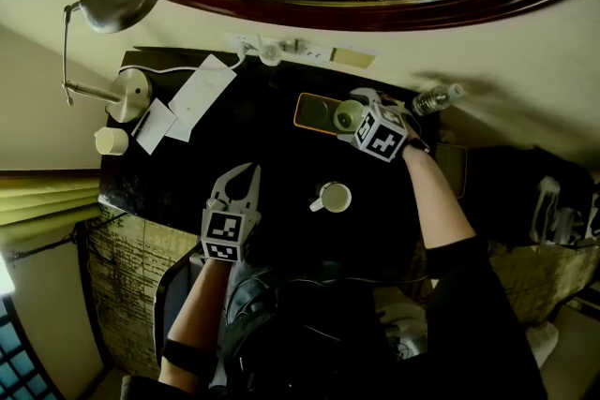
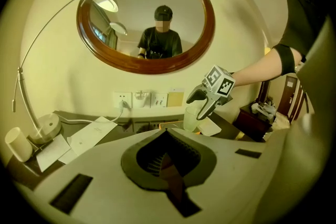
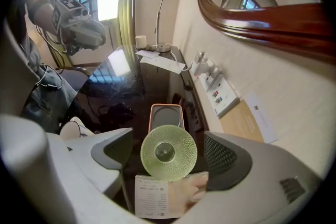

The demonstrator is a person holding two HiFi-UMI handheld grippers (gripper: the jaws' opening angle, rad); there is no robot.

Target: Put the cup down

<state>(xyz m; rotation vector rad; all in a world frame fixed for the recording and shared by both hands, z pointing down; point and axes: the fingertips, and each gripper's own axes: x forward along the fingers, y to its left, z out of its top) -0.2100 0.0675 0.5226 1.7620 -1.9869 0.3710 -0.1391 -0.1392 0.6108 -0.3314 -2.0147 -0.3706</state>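
Between the right tongs (image 3: 169,155), the green glass cup (image 3: 168,153) overlaps the near end of the orange-rimmed tray (image 3: 166,114) and the top edge of a printed card (image 3: 155,196), whose small print cannot be read. The body of the left tongs (image 2: 167,134) hides the desk (image 2: 226,124) just before them. The mirror (image 1: 328,14) beyond is cut off by the head view's top edge.

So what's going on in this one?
A person works two grippers over a dark desk. The right gripper is open around a green cup standing by an orange tray, fingers clear of it, so the cup looks set down. The left gripper is shut and empty near the desk's front edge.
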